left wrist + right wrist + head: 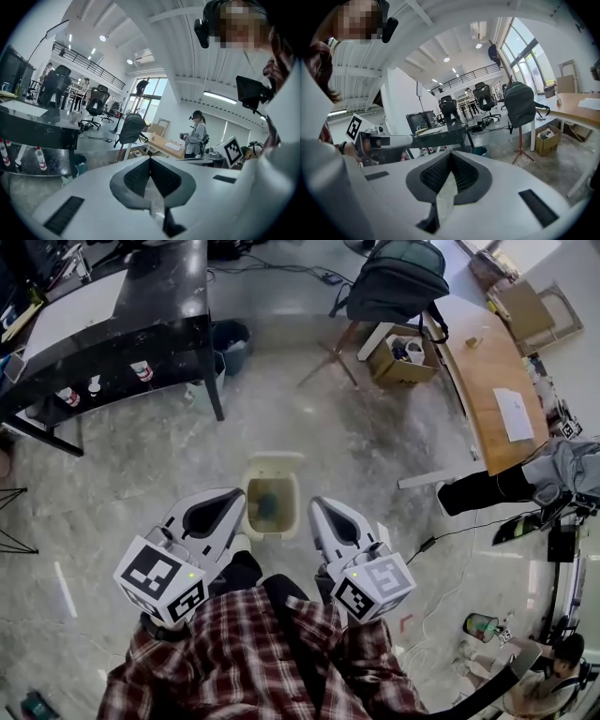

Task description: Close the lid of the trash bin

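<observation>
Bin (274, 521): a small cream plastic box with rounded corners. It stands on the grey, marbled floor (141, 474), just ahead of the person's plaid shirt (244, 652). Its flat lid (274, 463) is tipped up at the far rim, so the mouth is open. Inside is something dark and bluish, perhaps a liner, but the head view is too small to be sure.

The left gripper (232, 505) and right gripper (317, 512) hang over the floor on either side of the bin, their tips near its side walls and touching nothing. Each has a smooth white shell with a marker cube at the rear. In the left gripper view, the left gripper (150, 160) has its two dark, ribbed pads pressed together at the tips, with nothing between them. In the right gripper view, the right gripper (450, 153) is likewise closed, and its finely grooved pads meet in a point around nothing.

Well beyond the bin, a glossy black desk (141, 296) stands at the floor's far left. A dark backpack (398, 282) rests on a stand at the far right, beside an open cardboard box (405, 354). A curved wooden table (483, 371) with a white sheet (514, 413) on it lines the right edge.
</observation>
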Available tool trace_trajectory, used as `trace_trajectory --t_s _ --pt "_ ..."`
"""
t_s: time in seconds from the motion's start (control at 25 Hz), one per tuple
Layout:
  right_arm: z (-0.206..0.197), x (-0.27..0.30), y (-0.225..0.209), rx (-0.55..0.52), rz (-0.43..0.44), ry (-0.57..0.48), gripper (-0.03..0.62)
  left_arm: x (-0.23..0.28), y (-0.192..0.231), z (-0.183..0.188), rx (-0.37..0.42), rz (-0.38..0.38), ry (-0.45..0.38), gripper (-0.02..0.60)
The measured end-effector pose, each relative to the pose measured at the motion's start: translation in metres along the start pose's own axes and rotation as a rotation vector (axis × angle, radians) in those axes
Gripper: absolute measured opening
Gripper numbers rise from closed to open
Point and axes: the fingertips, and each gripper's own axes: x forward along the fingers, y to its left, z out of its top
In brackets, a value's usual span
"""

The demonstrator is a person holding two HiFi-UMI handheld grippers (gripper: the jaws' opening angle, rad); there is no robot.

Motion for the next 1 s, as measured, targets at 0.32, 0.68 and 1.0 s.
trace_trajectory --t_s 0.32,0.68,1.0 --pt "-0.028 0.043 -0.043 0.014 -0.022 0.127 0.012 0.039 0.032 -0.036 -0.094 -0.023 0.083 0.011" --pt "-0.061 0.08 -0.096 -0.029 0.045 0.252 0.012 0.087 0.053 -0.067 -0.12 0.044 0.087 0.011" --pt "-0.125 0.151 -0.152 -0.09 0.155 0.44 0.014 0.119 0.082 -0.127 -0.137 0.063 0.145 0.011"
